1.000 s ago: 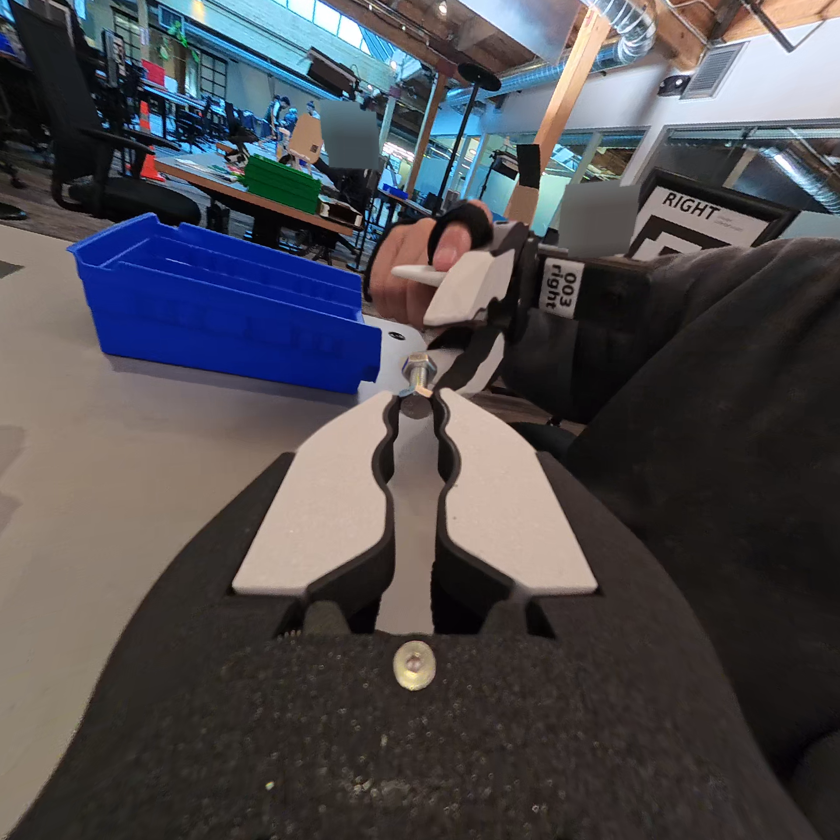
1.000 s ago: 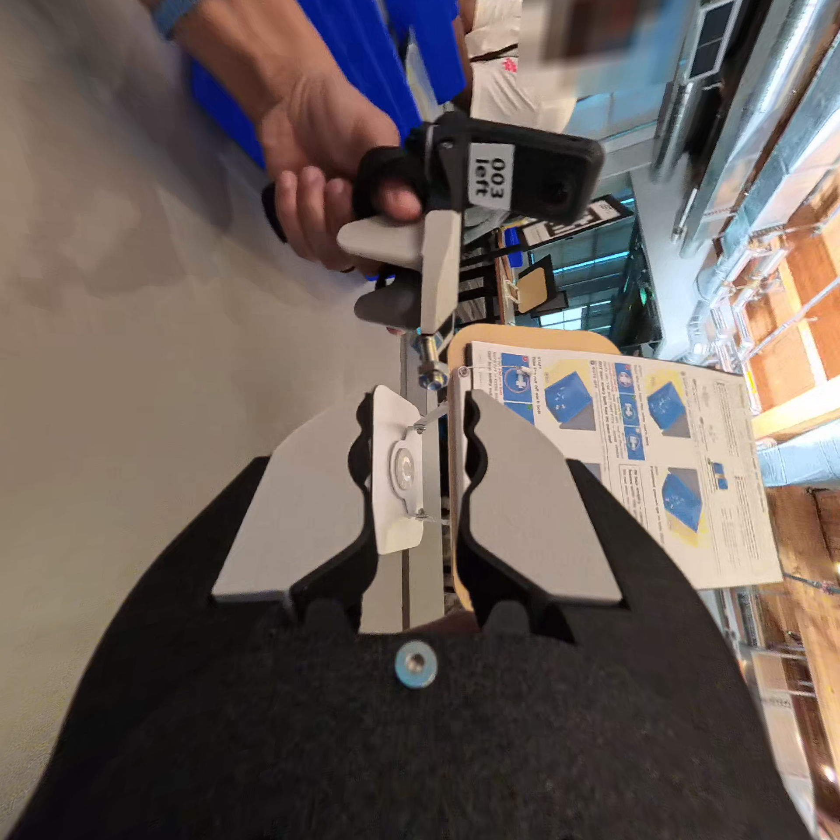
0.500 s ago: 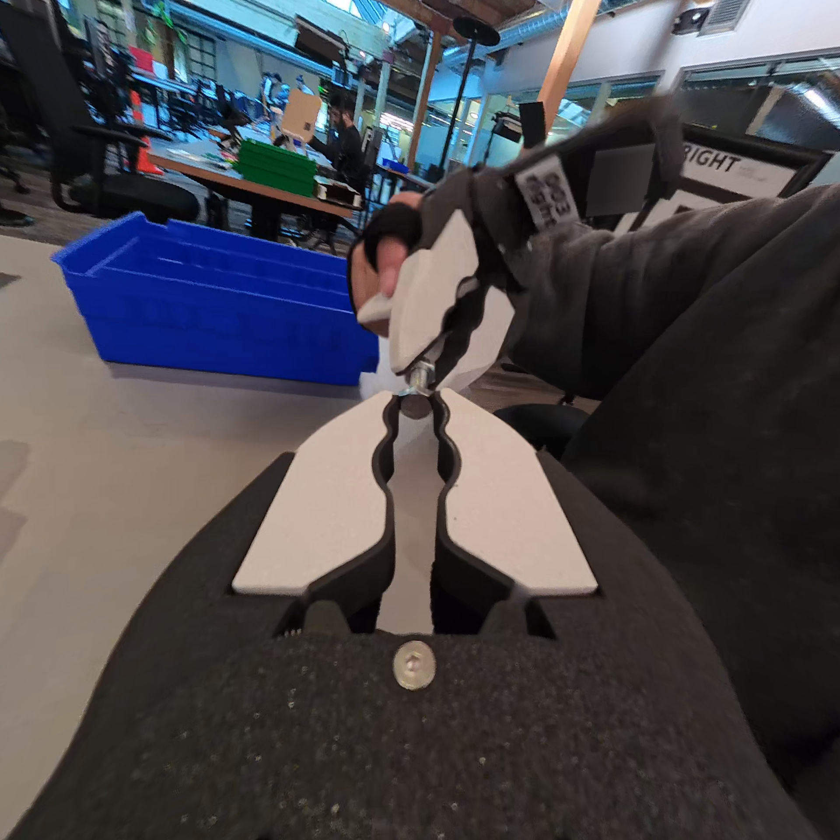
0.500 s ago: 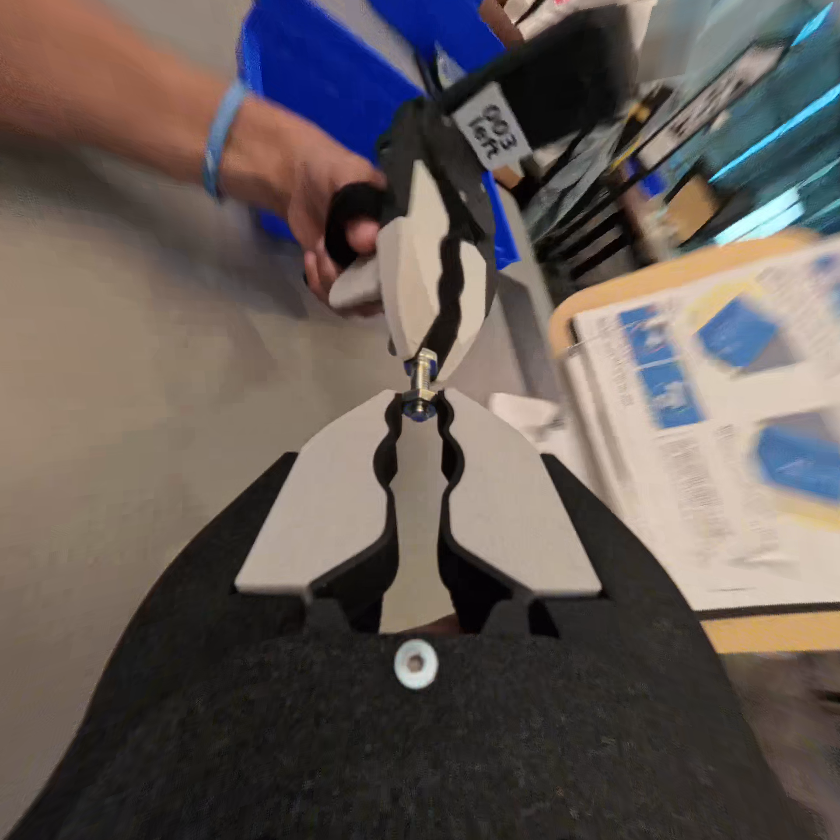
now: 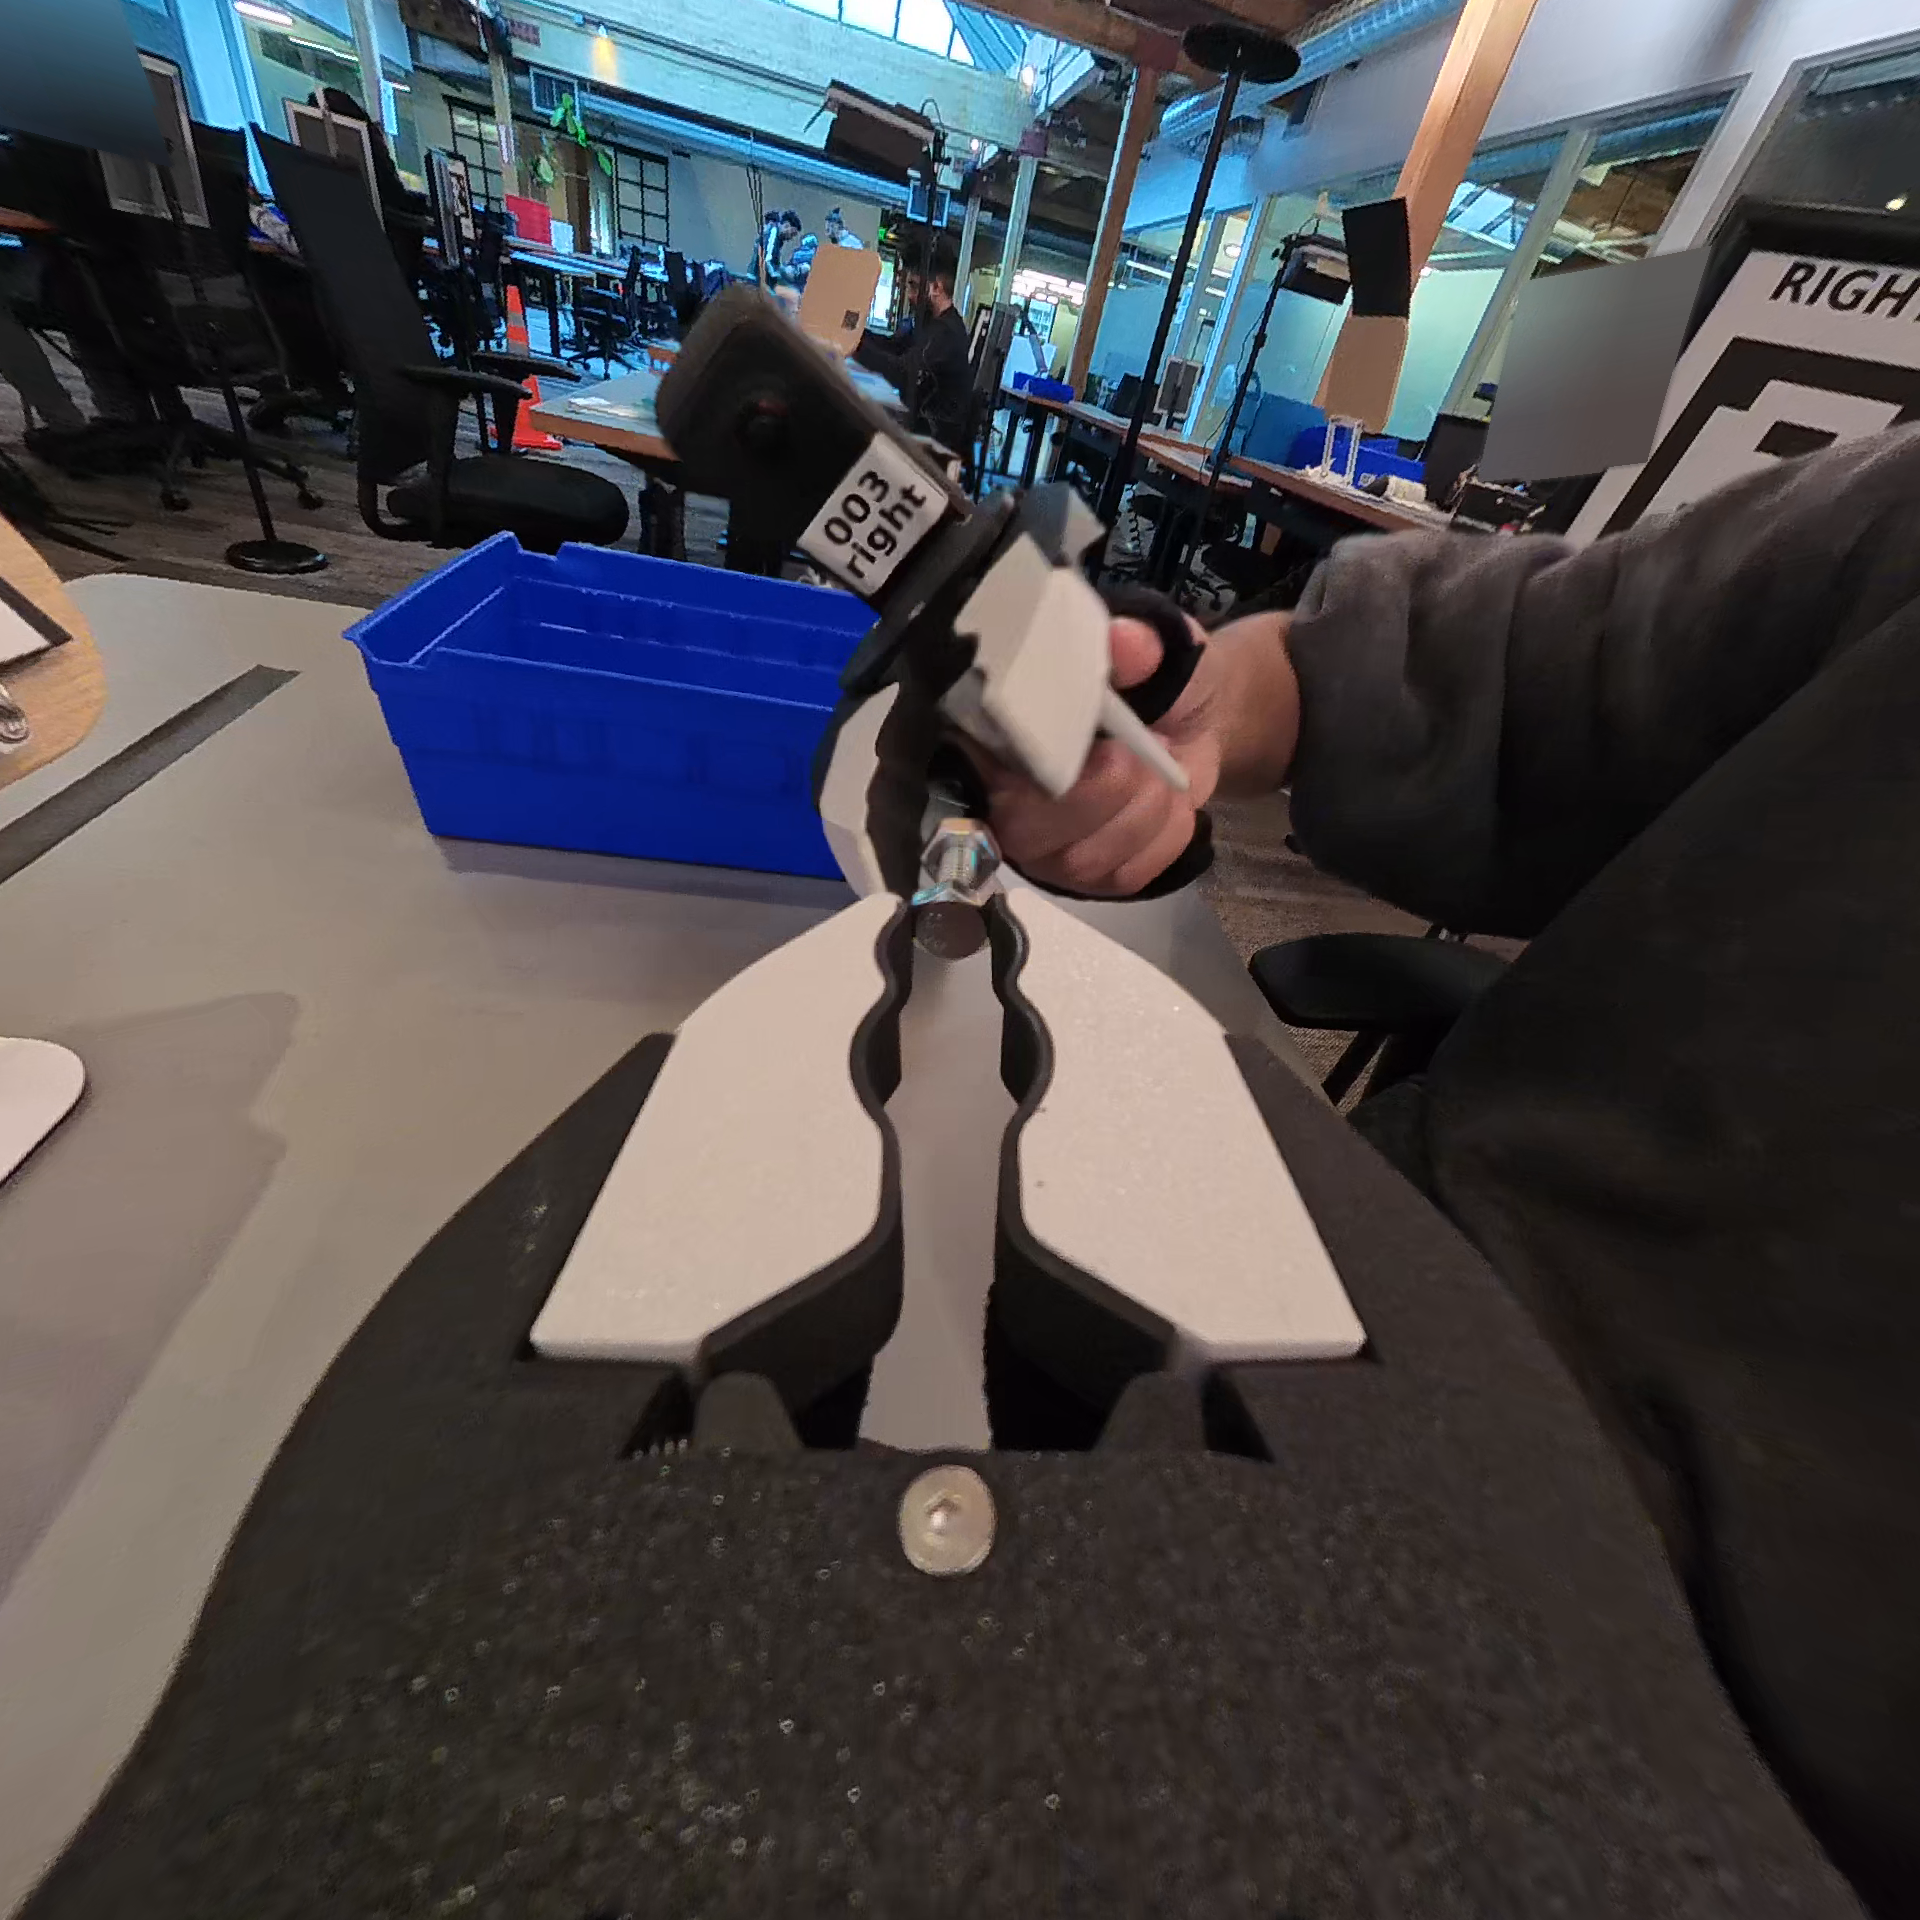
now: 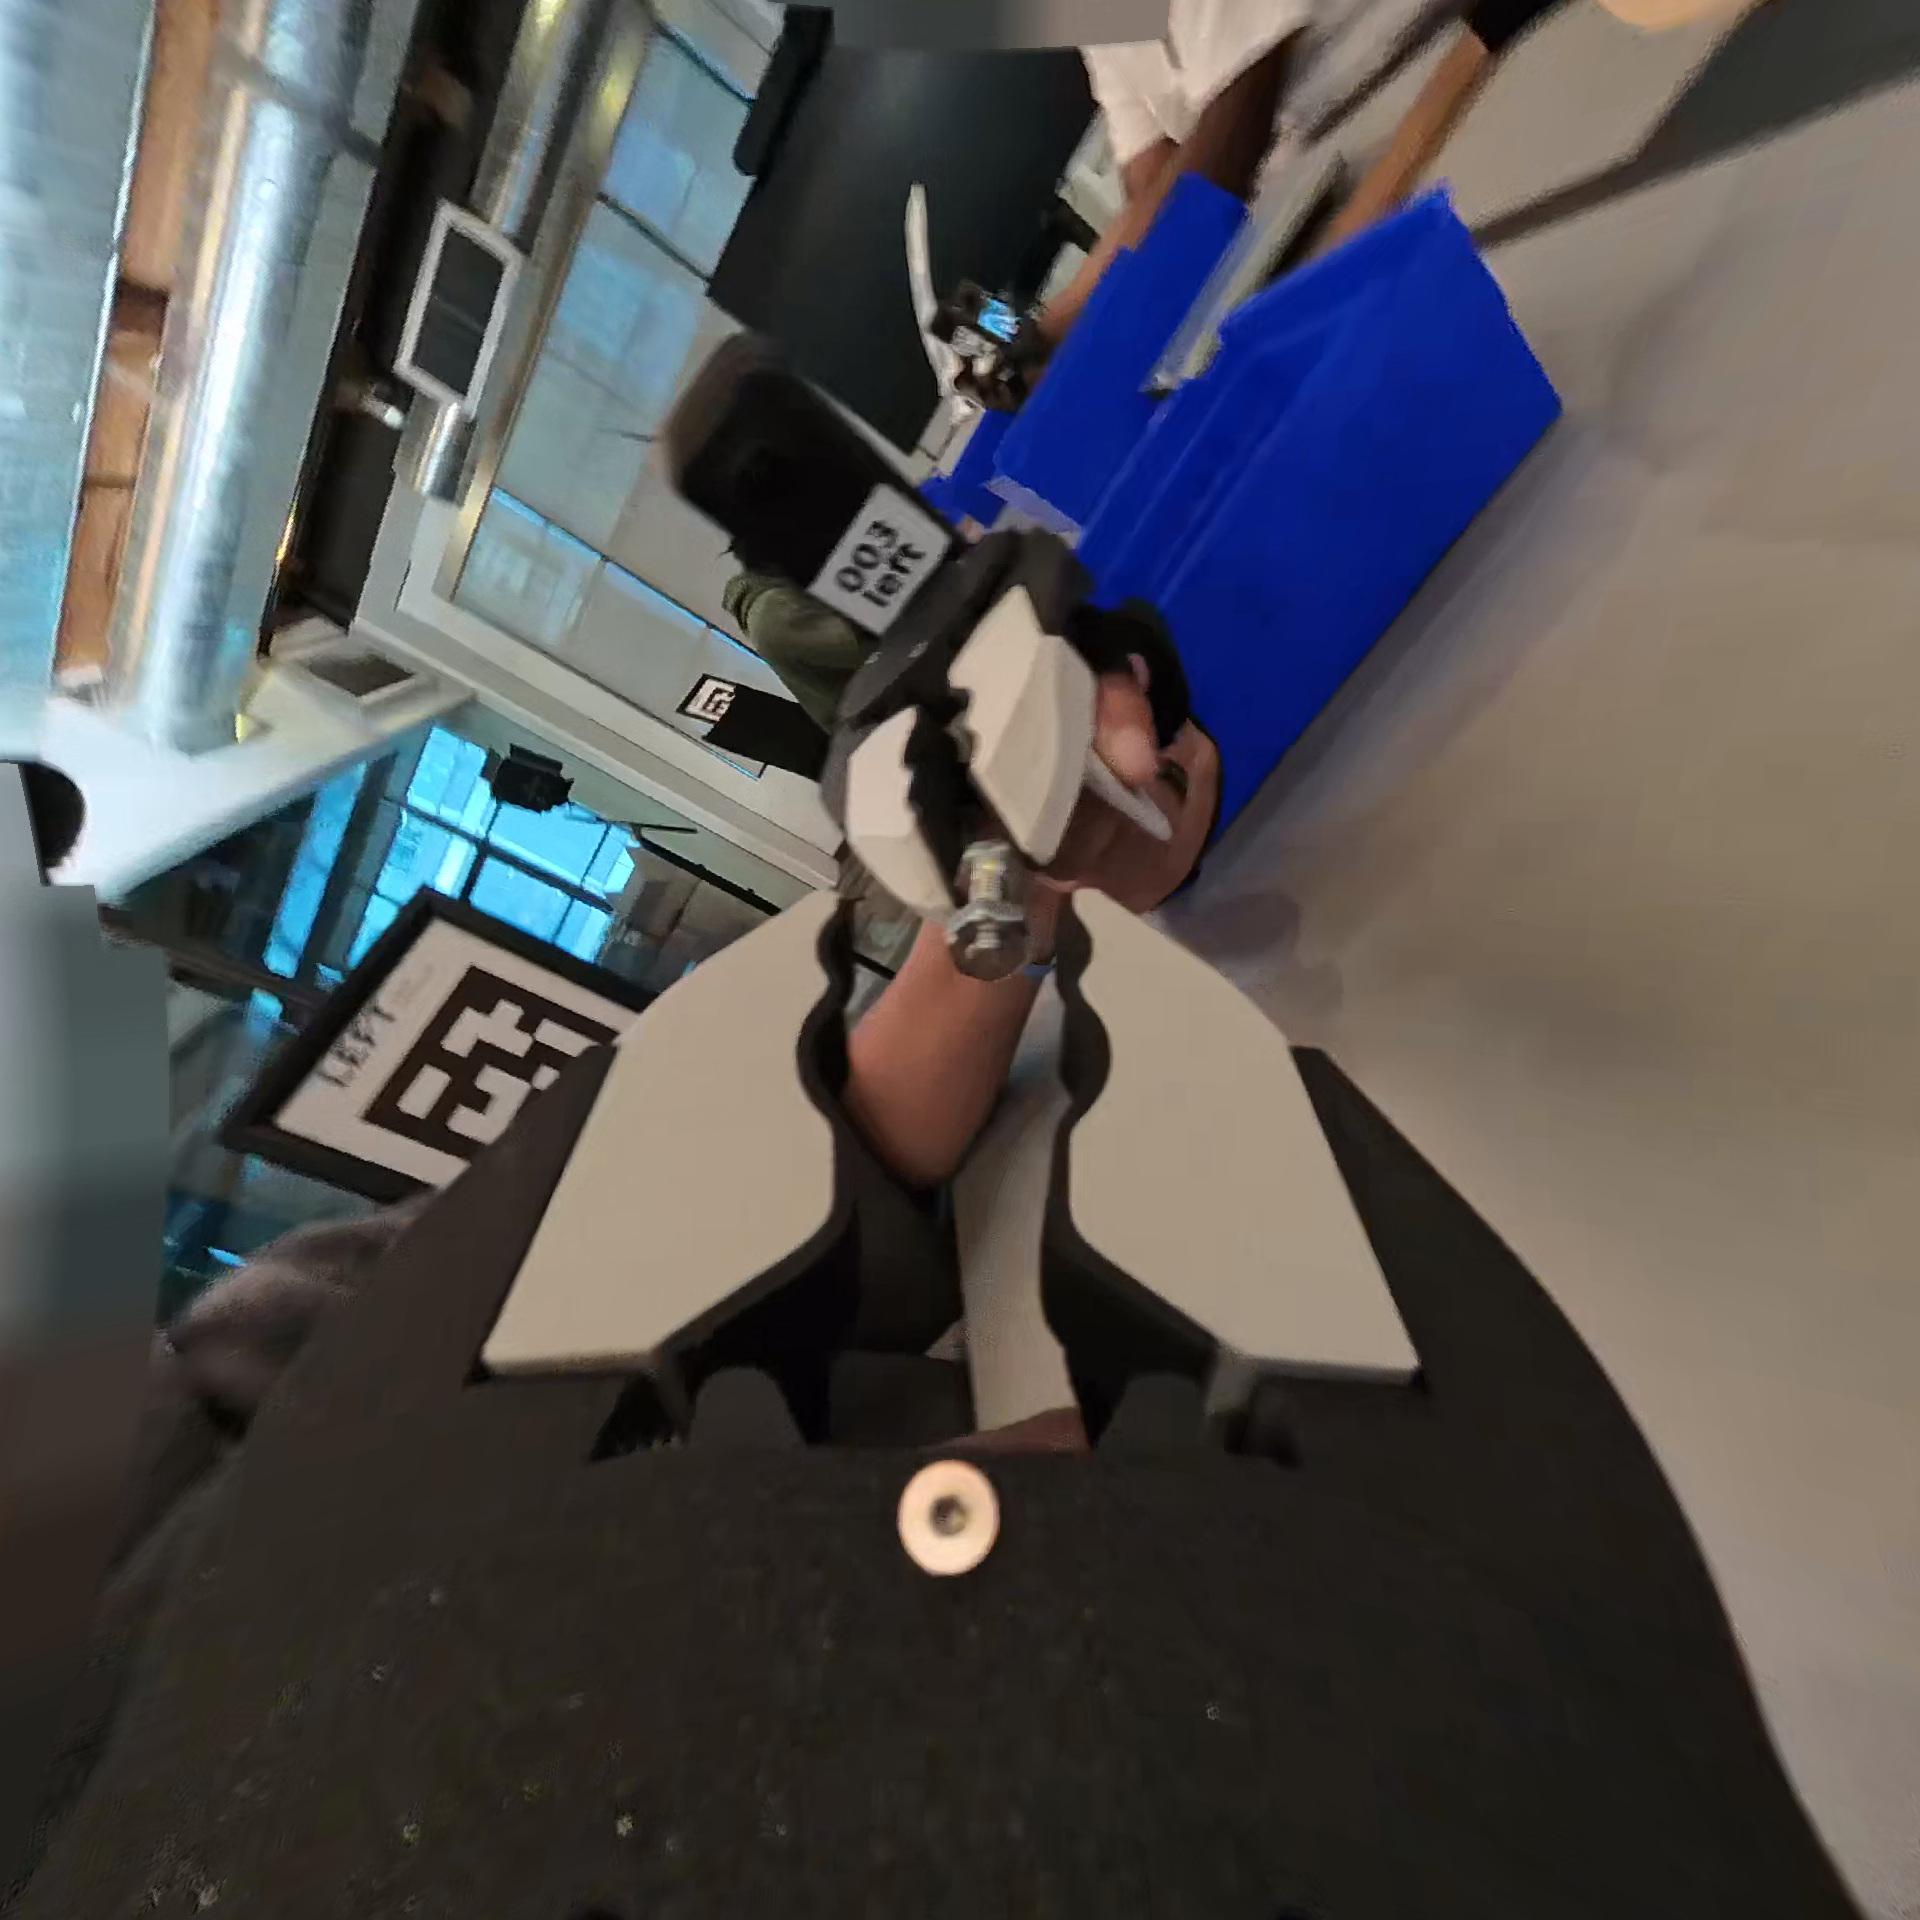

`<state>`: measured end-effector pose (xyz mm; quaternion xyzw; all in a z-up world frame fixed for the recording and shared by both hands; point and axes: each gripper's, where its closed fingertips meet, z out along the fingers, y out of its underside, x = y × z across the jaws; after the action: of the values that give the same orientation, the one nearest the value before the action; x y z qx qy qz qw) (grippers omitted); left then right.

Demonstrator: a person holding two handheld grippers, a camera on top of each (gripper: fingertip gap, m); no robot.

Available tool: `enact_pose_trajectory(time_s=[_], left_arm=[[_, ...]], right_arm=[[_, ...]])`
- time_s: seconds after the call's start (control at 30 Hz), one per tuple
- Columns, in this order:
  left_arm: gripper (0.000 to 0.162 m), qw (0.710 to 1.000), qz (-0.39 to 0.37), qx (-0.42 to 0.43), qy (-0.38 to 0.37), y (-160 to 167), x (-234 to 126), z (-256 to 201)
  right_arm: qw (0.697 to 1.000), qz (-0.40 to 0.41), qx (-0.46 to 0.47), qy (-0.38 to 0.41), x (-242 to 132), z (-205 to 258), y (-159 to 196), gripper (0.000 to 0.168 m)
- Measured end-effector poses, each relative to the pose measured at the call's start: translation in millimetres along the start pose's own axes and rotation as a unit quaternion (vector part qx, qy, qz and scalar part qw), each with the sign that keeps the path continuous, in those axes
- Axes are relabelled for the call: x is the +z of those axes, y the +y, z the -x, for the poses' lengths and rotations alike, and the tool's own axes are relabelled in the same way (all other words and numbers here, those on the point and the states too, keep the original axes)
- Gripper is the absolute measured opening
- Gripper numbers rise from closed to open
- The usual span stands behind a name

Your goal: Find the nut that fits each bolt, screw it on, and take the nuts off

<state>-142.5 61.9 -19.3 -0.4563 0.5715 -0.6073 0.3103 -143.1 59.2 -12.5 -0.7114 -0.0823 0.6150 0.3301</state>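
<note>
The grey table (image 5: 312, 935) and the blue bin (image 5: 623, 727) on it are in the same places as one second ago; what has changed is the right gripper (image 6: 951, 925). Half a second ago its jaws were clenched on the nut. Now they stand apart, with the nut (image 6: 987, 940) between the tips and, as far as I can see, touching neither finger. Its camera view is also rolled far over, so the table now appears on the other side of that picture. The left gripper (image 5: 948, 914) has not changed its hold: its jaws are still pressed together on the head end of the bolt (image 5: 948, 930), which it holds in the air above the table edge. The nut (image 5: 958, 860) sits on the thread just beyond these jaws. I judge that one turning stroke is finished and the right wrist is resetting for the next bite. From these pictures I cannot tell whether the nut is going on or coming off. The nut looks close to the head, so perhaps little thread is left. As for writing, a large framed board (image 6: 457, 1070) with a black-and-white square pattern and a short word stands behind. A small white label (image 5: 873, 514) with printed characters is on the right gripper's camera housing, and a similar label (image 6: 878, 561) is on the left one. No brand name can be seen.
</note>
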Motion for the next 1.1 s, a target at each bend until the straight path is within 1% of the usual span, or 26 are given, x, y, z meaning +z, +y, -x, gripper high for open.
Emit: enact_pose_trajectory(time_s=[0.03,0.1,0.17,0.2,0.27,0.33,0.37,0.4,0.47,0.6,0.73,0.87,0.9,0.93,0.97,1.07,1.1], left_arm=[[0.014,1.0,-0.002,-0.001,-0.002,-1,-1,1],[0.014,1.0,-0.01,-0.004,-0.007,-3,-3,3],[0.014,1.0,-0.018,-0.008,-0.017,-6,-6,8],[0.014,1.0,-0.021,-0.011,-0.017,-6,-7,8],[0.014,0.999,-0.023,-0.014,-0.023,-6,-8,11],[0.014,1.0,-0.014,-0.016,-0.021,-2,-6,11],[0.014,1.0,-0.008,-0.017,-0.019,0,-4,10],[0.014,1.0,-0.001,-0.017,-0.014,2,-2,9],[0.014,1.0,0.013,-0.017,-0.006,7,3,5],[0.014,0.999,0.034,-0.012,-0.001,14,13,1],[0.014,0.999,0.047,-0.008,-0.003,19,17,1],[0.014,0.998,0.055,-0.01,-0.003,23,18,2],[0.014,0.998,0.058,-0.009,-0.007,24,19,3],[0.014,0.998,0.058,-0.007,-0.011,25,20,4],[0.014,0.998,0.057,-0.009,-0.002,25,21,2],[0.014,0.998,0.056,-0.008,-0.007,25,23,3],[0.014,0.998,0.055,-0.008,-0.009,25,23,3]], right_arm=[[0.999,-0.002,-0.037,-0.01,-1,5,1,0.041],[0.993,-0.02,-0.119,-0.004,-6,8,3,0.047],[0.98,-0.045,-0.193,0.007,-12,4,8,0.048],[0.972,-0.049,-0.228,0.02,-14,-3,13,0.052],[0.948,-0.065,-0.308,0.052,-17,-20,21,0.046],[0.92,-0.036,-0.375,0.103,-22,-37,28,0.057],[0.915,-0.043,-0.387,0.105,-25,-36,26,0.053],[0.915,-0.056,-0.388,0.093,-26,-31,24,0.048],[0.921,-0.065,-0.376,0.077,-25,-30,22,0.047],[0.923,-0.06,-0.374,0.075,-22,-39,22,0.046],[0.92,-0.067,-0.381,0.058,-20,-33,23,0.046],[0.926,-0.074,-0.368,0.05,-20,-32,20,0.045],[0.926,-0.076,-0.366,0.049,-21,-32,19,0.043],[0.928,-0.066,-0.366,0.039,-20,-30,22,0.026],[0.928,-0.058,-0.365,0.045,-20,-31,23,0.015],[0.928,-0.035,-0.366,0.056,-21,-35,26,0.014],[0.928,-0.04,-0.367,0.056,-22,-34,24,0.014]])
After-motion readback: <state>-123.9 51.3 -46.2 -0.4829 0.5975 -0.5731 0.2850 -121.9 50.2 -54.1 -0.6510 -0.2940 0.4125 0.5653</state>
